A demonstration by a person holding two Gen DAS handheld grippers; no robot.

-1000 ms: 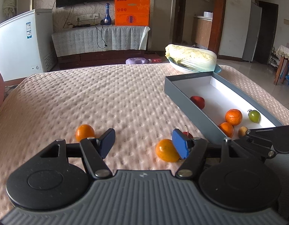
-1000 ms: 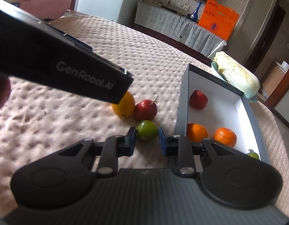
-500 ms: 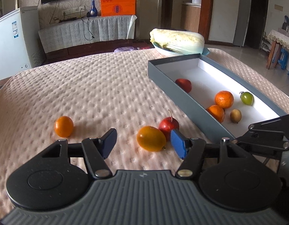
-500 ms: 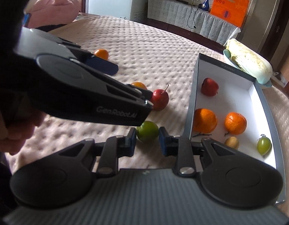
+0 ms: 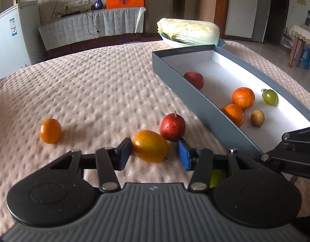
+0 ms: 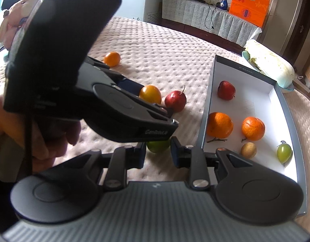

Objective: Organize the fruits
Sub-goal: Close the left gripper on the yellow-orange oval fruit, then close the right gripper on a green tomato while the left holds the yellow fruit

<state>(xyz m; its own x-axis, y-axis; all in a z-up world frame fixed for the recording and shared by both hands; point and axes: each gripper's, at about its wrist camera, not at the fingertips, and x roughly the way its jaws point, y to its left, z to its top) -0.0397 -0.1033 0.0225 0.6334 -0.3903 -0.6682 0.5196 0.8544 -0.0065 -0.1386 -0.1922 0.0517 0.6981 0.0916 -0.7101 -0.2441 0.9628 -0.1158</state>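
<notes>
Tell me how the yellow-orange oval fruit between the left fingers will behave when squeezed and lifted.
The yellow-orange fruit looks smooth and glossy, so it may slip between the closing fingers of the left gripper. Its rounded shape suggests it could roll on the soft quilted cover, perhaps nudging the red fruit close behind. It seems small and probably light.

Orange-yellow fruit, red fruit and green fruit lay on a pink dimpled cover; the box was grey outside, white inside.
</notes>
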